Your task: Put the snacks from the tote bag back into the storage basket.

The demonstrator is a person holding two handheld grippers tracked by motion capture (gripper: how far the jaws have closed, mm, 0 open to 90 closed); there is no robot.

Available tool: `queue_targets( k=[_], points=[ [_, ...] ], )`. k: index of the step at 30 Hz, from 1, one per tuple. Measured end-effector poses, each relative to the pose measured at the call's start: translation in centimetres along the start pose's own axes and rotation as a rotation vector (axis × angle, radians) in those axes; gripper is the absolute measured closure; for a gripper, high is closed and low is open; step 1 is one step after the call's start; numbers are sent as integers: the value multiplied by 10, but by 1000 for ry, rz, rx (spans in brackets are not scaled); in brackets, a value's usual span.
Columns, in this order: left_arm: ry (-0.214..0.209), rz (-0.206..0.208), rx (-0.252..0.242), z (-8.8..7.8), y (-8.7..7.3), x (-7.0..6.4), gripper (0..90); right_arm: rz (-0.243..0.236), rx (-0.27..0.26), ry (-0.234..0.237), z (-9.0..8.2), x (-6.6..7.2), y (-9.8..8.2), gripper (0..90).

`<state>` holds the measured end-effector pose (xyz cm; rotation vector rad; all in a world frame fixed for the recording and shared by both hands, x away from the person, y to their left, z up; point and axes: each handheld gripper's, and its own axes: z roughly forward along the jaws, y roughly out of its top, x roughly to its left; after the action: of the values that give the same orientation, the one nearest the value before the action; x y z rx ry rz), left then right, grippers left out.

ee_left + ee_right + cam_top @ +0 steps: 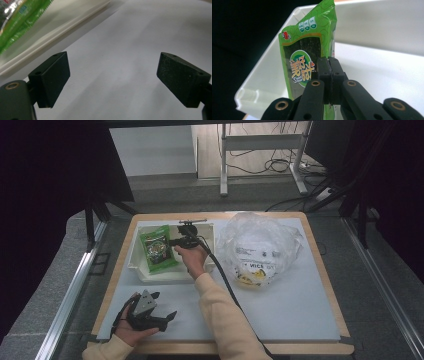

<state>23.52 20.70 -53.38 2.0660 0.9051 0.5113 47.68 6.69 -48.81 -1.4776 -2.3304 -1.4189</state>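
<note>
The right tongs point(329, 82) pinch the edge of the green snack packet point(308, 57) inside the white bin point(172, 272). The left tongs point(113, 80) rest spread on the counter point(280, 305).

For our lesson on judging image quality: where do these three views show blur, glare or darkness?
High view: dark curtains at both sides, glare on the clear plastic bag. Left gripper view: green packet blurred, near the edge. Right gripper view: packet print sharp, left background black.

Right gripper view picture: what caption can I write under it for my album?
The right gripper, jaws shut on a green snack packet, holds it in a white tray.
</note>
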Motion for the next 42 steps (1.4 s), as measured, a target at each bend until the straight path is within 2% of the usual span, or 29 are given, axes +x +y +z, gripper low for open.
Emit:
queue_targets(
  k=[10, 12, 17, 27, 38, 42],
  points=[
    [-3, -1, 0, 0, 0, 0, 114, -2, 23, -29, 9, -3, -6, 890],
    [-3, 0, 1, 0, 0, 0, 114, -12, 29, -39, 10, -3, -7, 846],
    [-3, 1, 1, 0, 0, 0, 114, -37, 40, -32, 11, -2, -8, 639],
    [-3, 3, 2, 0, 0, 0, 113, -93, 42, -31, 1, 2, -5, 550],
    [-3, 5, 3, 1, 0, 0, 113, -166, 10, 14, -25, 10, -5, 511],
    [4, 5, 1, 0, -1, 1, 112, -211, -12, 18, -49, 14, -6, 498]
  ],
)
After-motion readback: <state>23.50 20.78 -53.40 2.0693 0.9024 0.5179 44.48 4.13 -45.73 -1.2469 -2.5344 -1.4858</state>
